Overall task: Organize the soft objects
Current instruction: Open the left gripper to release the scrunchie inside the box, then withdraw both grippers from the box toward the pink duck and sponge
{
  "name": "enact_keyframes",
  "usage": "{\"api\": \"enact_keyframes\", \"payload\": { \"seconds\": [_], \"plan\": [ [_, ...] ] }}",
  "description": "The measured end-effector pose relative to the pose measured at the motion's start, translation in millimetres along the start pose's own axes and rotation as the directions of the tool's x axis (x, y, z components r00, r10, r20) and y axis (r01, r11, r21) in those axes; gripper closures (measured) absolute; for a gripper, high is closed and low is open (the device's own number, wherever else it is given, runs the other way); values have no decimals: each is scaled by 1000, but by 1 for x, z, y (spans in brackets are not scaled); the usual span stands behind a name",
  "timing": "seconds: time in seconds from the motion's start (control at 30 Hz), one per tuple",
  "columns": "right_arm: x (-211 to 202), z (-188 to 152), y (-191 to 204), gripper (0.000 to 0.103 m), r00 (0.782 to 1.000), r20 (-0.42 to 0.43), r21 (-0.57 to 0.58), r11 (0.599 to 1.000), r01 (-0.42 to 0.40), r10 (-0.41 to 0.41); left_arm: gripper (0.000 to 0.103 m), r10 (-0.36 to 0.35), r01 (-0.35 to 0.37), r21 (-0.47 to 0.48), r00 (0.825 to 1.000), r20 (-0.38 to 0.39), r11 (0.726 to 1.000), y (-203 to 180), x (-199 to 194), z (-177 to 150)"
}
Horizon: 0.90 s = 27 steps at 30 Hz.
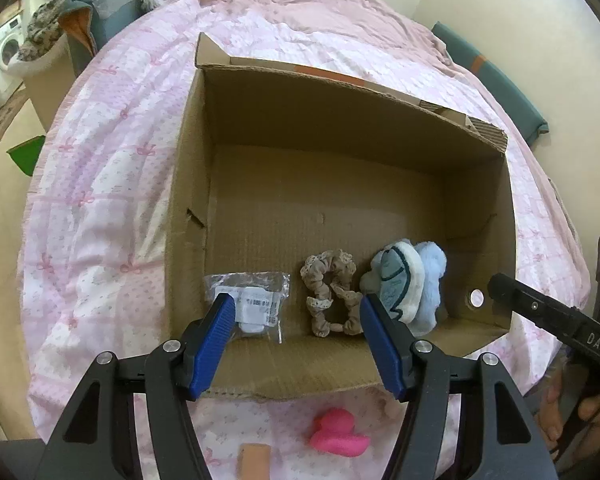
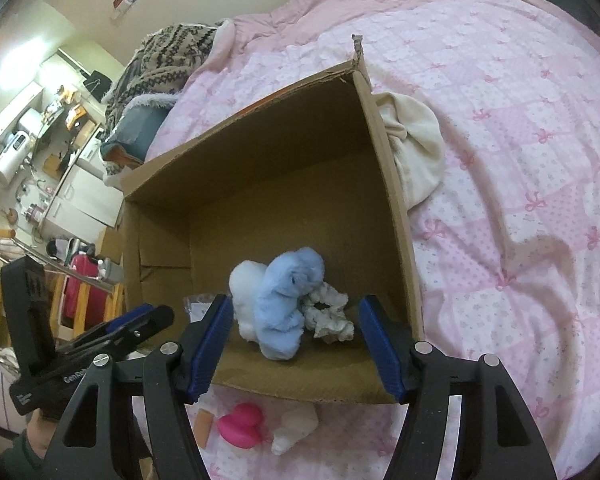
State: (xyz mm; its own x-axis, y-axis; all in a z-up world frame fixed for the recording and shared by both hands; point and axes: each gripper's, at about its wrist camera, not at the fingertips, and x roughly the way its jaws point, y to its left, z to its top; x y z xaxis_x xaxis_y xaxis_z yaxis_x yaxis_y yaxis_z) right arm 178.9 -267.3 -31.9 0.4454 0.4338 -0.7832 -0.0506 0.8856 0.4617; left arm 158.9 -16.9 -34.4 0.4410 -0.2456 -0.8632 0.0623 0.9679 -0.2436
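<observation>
A cardboard box [image 1: 380, 128] lies open on the pink bedspread. Inside, near its front wall, are a clear plastic packet [image 1: 256, 300], a beige lace scrunchie [image 1: 332, 292] and a blue and white fluffy toy [image 1: 408, 280]. My left gripper [image 1: 296, 312] is open and empty above the box's front edge. My right gripper [image 2: 296, 316] is open and empty over the box [image 2: 260, 184], in front of the fluffy toy [image 2: 284, 304] and the scrunchie [image 2: 328, 312]. A pink rubber duck [image 1: 338, 434] lies on the bed before the box and shows in the right wrist view [image 2: 242, 424].
A small tan block [image 1: 254, 460] lies beside the duck. A white soft lump [image 2: 296, 428] lies right of the duck. A cream cloth [image 2: 414, 148] sits against the box's right wall. A patterned blanket [image 2: 160, 60] lies at the bed's far end.
</observation>
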Motion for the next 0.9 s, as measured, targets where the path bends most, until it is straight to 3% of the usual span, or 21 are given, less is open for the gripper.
{"api": "enact_keyframes", "payload": {
  "seconds": [0.37,0.9],
  "plan": [
    [-18,-19,3,34,999,13,-20,999,43,-42,41,57,-57,8,997,46,998,5,-29,-17],
    [-25,-60,9,34,998,-15,-16,998,64,-64,41,110,-108,-70,994,22,992,32,-54,-66]
  ]
}}
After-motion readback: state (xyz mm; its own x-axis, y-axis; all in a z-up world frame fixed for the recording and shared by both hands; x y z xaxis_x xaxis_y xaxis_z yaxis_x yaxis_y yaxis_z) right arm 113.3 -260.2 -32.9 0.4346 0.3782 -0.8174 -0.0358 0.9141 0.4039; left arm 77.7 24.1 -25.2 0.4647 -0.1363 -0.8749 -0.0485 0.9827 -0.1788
